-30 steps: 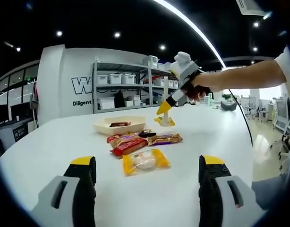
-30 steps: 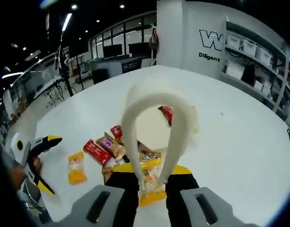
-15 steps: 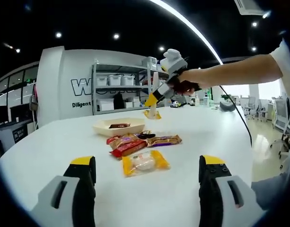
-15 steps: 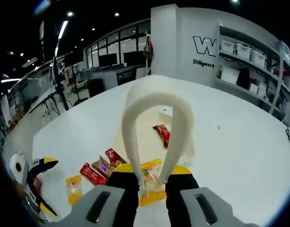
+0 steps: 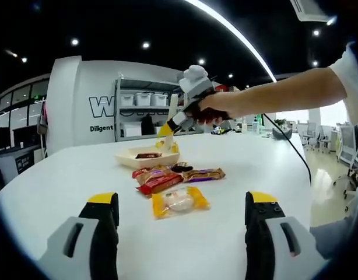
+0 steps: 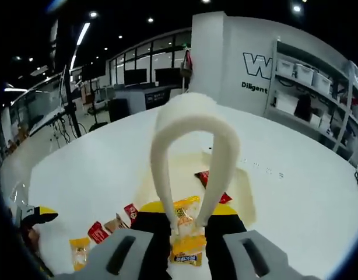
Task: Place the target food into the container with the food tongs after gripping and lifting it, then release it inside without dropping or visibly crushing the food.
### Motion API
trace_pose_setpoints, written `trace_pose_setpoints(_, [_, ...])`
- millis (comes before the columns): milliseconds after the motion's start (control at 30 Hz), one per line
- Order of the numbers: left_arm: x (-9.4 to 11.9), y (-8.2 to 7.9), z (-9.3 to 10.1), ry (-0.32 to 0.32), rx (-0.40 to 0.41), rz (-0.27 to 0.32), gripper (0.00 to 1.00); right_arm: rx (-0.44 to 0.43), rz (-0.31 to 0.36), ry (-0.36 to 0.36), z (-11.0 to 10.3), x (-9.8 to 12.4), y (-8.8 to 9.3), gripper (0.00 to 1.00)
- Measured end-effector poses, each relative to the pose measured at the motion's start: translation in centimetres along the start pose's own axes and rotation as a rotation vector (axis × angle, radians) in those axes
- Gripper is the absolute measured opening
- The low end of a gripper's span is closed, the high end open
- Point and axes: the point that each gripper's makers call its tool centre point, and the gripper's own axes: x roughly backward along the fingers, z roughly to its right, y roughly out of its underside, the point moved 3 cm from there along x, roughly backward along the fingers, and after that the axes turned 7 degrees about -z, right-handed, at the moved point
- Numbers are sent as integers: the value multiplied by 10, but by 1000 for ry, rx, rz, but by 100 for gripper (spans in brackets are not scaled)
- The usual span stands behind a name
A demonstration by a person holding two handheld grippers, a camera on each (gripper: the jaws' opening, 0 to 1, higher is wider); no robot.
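Note:
My right gripper (image 6: 188, 220) is shut on white food tongs (image 6: 167, 146), whose tips pinch a yellow snack packet (image 6: 183, 217). It hangs over the cream tray (image 6: 245, 195), which holds a red packet (image 6: 209, 178). In the left gripper view the same gripper (image 5: 178, 119), in a person's hand, hovers above the tray (image 5: 132, 156) at the far side of the table. My left gripper (image 5: 182, 233) rests open near the table's front edge, nothing between its jaws. A yellow packet (image 5: 179, 199) lies just ahead of it.
Red (image 5: 157, 182) and brown (image 5: 203, 172) packets lie in a cluster between the tray and the yellow packet on the white table (image 5: 62, 181). Shelving with bins (image 5: 147, 111) stands behind the table. A cable (image 5: 295, 154) trails from the person's arm.
The right gripper has carried the tongs and the yellow packet leftward across the table to above the tray. The left gripper has stayed still.

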Motion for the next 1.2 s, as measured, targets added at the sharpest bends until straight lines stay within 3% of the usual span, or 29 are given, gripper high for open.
trace_pose_setpoints(433, [-1,1,2,5,21,-6,88,1,-26,25,24,-27,11,15])
trace_pose_setpoints(1000, [0,1,3,-6,2,-15,84,-48,-8,38,45,-36,18,17])
trace_pose_setpoints(1200, [-1,1,2,-5,0,-14,84,-28,-10,60,54,-40,14,18])
